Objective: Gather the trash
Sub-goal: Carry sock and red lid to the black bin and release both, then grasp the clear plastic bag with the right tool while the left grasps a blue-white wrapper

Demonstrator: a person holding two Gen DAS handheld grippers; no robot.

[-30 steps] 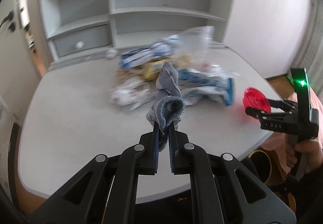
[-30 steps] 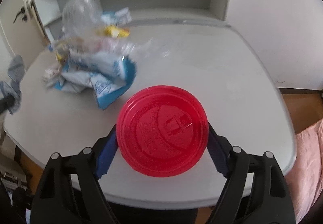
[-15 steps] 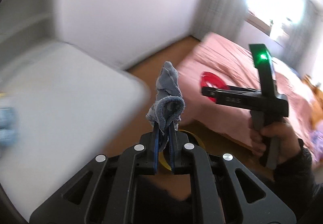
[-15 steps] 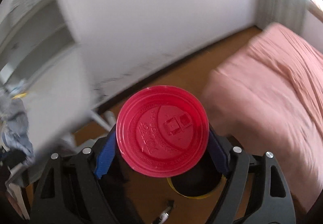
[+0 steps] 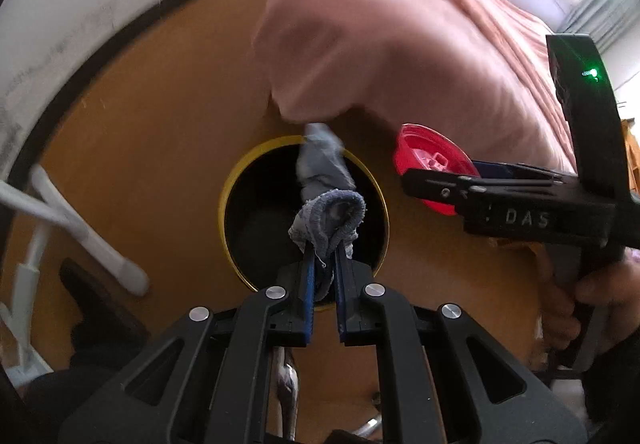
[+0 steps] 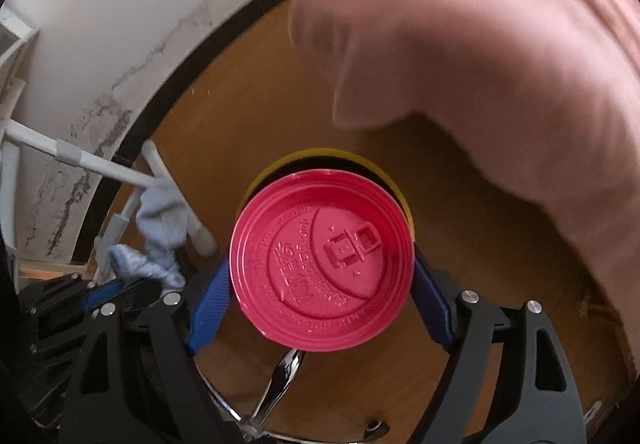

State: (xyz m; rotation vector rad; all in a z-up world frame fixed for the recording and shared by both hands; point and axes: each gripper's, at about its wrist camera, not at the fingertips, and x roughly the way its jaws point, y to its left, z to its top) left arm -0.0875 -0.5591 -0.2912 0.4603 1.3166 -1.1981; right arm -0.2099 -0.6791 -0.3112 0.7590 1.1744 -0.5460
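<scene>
Blue-padded jaws of the left gripper are pinching a grey sock; we note the pads pressed nearly together with the cuff bunched between them and the rest of the fabric standing up past the tips. From the left wrist view the sock sits over the dark mouth of a round bin with a yellow rim, which stands on the brown floor.

We record the right gripper as clamped on a red plastic lid: its blue pads stand wide apart, one against each edge of the disc, whose embossed face looks at the camera. In the right wrist view the lid covers most of the same bin; only an arc of yellow rim shows above it. The left wrist view shows this gripper from the side, just right of the bin, with the lid tilted, a green light lit on the black body, and a hand around the handle.

Outward from both: a pink bedspread hangs over the floor just beyond the bin. White tube legs cross at left. A white wall with dark scuff marks and a black skirting curves behind them. Both views are somewhat blurred. Shiny metal below the lid we cannot identify.
</scene>
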